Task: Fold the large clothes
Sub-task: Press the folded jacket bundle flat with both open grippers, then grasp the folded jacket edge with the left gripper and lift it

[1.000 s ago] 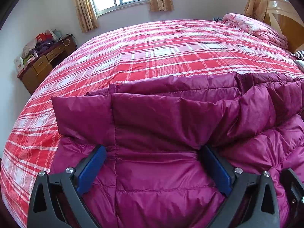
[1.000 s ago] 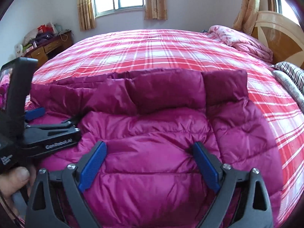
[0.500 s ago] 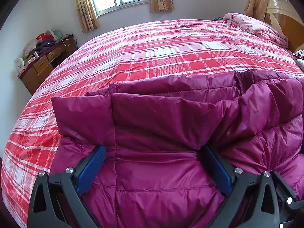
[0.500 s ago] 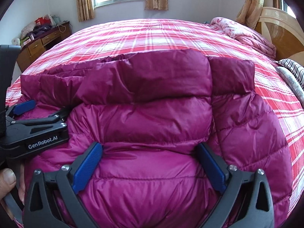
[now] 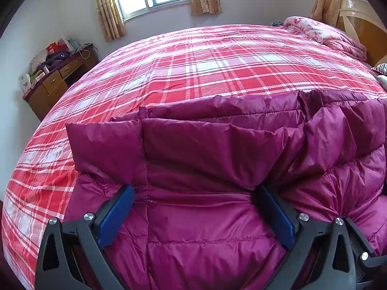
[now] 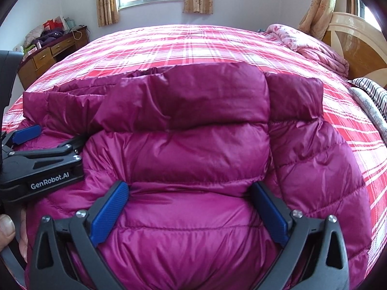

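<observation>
Both of your grippers, left gripper and right gripper, sit spread wide on the puffy magenta quilted down jacket, clenching nothing; the right's jaws just finished opening. It's bunched, shiny, folded over itself on the red plaid bedspread.

My jacket runs off the bottom edge in both views, its near hem hidden behind my fingers. The clutter on the dresser beyond the bed's far left corner is too small to identify.
</observation>
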